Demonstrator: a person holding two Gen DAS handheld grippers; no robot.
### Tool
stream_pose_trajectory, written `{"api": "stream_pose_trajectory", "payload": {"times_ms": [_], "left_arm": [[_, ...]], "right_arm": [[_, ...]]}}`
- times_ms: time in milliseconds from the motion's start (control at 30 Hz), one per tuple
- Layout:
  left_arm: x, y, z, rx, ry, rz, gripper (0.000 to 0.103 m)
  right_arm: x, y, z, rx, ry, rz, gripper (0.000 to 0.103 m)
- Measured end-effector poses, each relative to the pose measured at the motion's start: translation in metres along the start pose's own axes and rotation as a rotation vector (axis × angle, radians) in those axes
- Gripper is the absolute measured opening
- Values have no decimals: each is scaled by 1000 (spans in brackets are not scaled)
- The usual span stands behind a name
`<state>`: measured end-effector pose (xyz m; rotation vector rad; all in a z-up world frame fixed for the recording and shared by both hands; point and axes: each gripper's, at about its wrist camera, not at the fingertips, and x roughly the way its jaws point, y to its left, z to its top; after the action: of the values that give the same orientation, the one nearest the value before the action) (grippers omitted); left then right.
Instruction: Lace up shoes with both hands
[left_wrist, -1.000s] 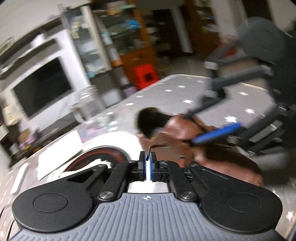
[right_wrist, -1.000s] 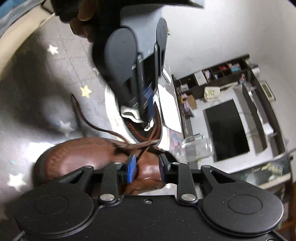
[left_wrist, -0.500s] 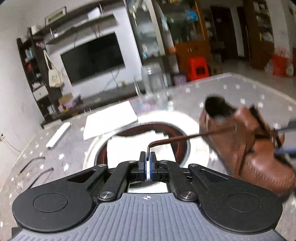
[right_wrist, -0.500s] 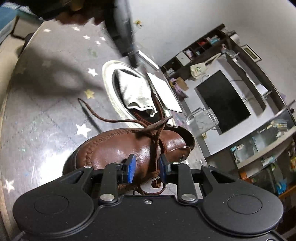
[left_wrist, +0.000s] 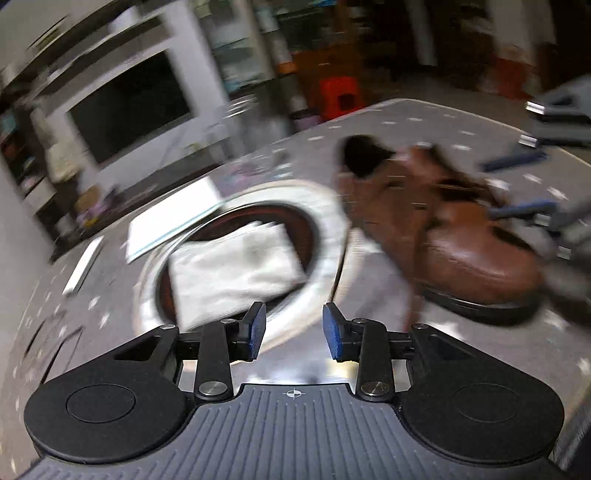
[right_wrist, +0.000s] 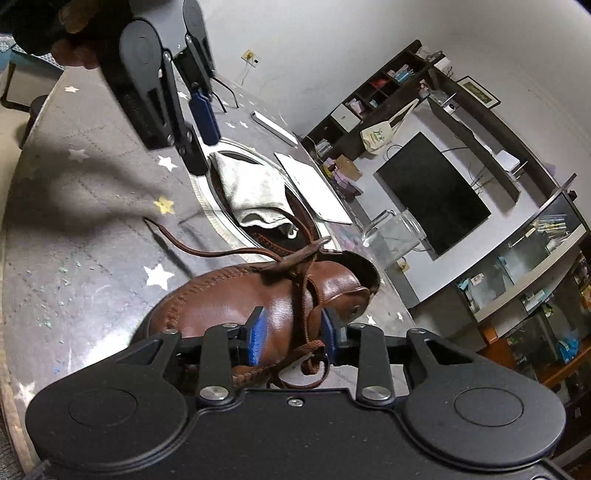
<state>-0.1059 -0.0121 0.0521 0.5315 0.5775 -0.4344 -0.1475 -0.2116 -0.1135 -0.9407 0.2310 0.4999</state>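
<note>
One shoe, seemingly one lace

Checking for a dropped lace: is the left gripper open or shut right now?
Open. The left gripper has its blue pads spread with nothing between them; the lace lies loose.

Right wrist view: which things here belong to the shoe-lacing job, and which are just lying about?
Job:
brown shoe
brown lace
left gripper, open
right gripper, open around the lace

Lying about:
grey cloth in the round inset
white paper
glass pitcher
</note>
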Motion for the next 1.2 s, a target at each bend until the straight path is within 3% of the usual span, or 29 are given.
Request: {"api": "stream_pose_trajectory", "payload": {"times_ms": [133,233,267,367,667,800,833,867,967,1133,1200], "left_arm": [[13,-2,2,4,19,31,35],[14,6,3,-53,12,-32,35],[8,0,6,-37,-20,-93,35],[7,-24,11,89,-52,-152,35],[57,-29,12,164,99,-202,35],[61,-35,10,207,112,-222,35],[60,-34,10,210,109,-222,32],[60,-34,11,207,106,-227,21],[63,-33,10,192,106,-190,7],[53,-26,14,124,67,-19,3],[44,-18,18,44,13,78,3]], "right_arm": [[-3,0,0,2,0,2,34],[-4,-1,-1,9,0,1,38],[-4,-1,-1,11,-1,2,39],[-5,0,1,17,-5,9,39],[-8,2,0,7,1,9,42],[-6,1,-1,12,3,2,44],[-5,0,-1,12,3,2,44],[-5,0,-2,12,4,2,44],[-3,0,-2,18,6,3,44],[-1,1,-2,23,8,-1,45],[-1,1,-2,30,8,-1,45]]}}
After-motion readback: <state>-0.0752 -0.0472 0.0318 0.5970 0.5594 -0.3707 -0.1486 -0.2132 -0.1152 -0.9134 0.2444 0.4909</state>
